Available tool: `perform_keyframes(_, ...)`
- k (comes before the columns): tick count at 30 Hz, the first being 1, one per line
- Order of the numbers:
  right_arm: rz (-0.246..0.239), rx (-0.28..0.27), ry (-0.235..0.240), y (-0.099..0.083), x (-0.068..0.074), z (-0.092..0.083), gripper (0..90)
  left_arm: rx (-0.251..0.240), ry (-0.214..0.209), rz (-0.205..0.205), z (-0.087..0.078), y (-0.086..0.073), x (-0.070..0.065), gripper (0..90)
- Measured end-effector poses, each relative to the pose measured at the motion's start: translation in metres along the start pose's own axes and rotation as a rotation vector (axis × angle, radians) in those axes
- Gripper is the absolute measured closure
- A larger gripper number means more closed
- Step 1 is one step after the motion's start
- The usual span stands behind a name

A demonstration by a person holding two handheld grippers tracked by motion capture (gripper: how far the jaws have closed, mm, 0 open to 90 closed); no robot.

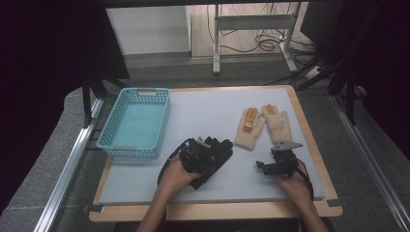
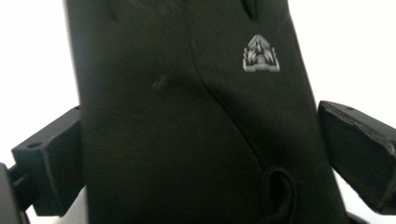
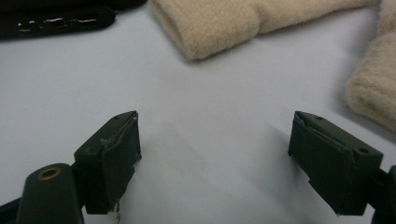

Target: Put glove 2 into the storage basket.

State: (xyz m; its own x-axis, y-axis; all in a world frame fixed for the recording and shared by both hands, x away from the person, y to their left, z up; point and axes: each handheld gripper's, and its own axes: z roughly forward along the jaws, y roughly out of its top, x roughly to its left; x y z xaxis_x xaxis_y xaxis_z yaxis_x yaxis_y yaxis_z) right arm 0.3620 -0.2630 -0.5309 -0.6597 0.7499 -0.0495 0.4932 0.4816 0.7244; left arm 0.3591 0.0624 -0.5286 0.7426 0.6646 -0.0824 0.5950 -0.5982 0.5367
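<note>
So the left gripper [image 1: 205, 151] is down low over the black glove [image 1: 216, 155], which lies on the pale grey mat [image 1: 203, 108] near the middle of the worktop [image 1: 309, 133], a bit toward the near edge. In the left gripper view the glove [image 2: 196, 121] runs right up between the two fingers [image 2: 51, 163], and there's a small grey triangular logo [image 2: 261, 55] on the fabric. The fingers sit at either side of it with the left one touching or just about touching the glove's edge and the right one standing a little off it, so I'd call them spread apart around the glove rather than clamped on it.

The right gripper [image 1: 270, 162] rests near the right near part of the mat, fingers [image 3: 112, 154] wide apart with nothing but bare mat between them. Just beyond it, farther from the person, lie two cream knit gloves [image 1: 263, 126] side by side, with orange patches on the finger ends, cuffs toward the near side. In the right gripper view you can see a cream cuff [image 3: 210, 25] at the far edge and a bit of the black glove [image 3: 56, 21] off at the upper left.

Over on the far left of the mat sits a light blue plastic basket [image 1: 109, 133], well apart from the gloves.
</note>
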Motion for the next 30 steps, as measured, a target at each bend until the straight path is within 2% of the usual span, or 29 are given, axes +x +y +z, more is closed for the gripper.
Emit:
perform_keyframes(2,0.0,0.0,0.0,0.0,0.0,0.0,16.5,-0.007,0.012,0.007,0.0,-0.001,-0.004,0.0)
perform_keyframes(4,0.0,0.0,0.0,0.0,0.0,0.0,16.5,-0.002,0.041,0.03,0.001,-0.003,-0.01,0.0)
perform_keyframes(11,-0.001,0.0,-0.001,0.0,0.0,0.0,16.4,-0.008,0.046,0.009,0.0,-0.004,-0.006,1.3)
perform_keyframes(16,-0.001,0.0,-0.001,0.0,0.0,0.0,16.4,-0.016,0.072,-0.014,-0.006,-0.004,-0.004,17.6)
perform_keyframes(18,-0.001,0.0,-0.001,0.0,0.0,0.0,16.5,-0.023,0.088,-0.007,-0.009,-0.004,-0.008,24.1)
perform_keyframes(19,-0.001,0.0,-0.001,0.0,0.0,0.0,16.5,-0.023,0.096,0.002,-0.011,-0.004,-0.01,32.5)
perform_keyframes(21,0.0,-0.001,-0.001,0.0,0.0,0.0,16.5,-0.021,0.111,0.011,-0.013,-0.004,-0.011,42.6)
perform_keyframes(25,-0.002,0.0,-0.001,0.0,0.0,0.0,16.5,-0.014,0.145,0.028,-0.015,-0.002,-0.01,56.3)
perform_keyframes(30,-0.001,0.0,-0.001,0.0,0.0,0.0,16.5,-0.033,0.127,0.019,-0.019,0.0,-0.005,61.5)
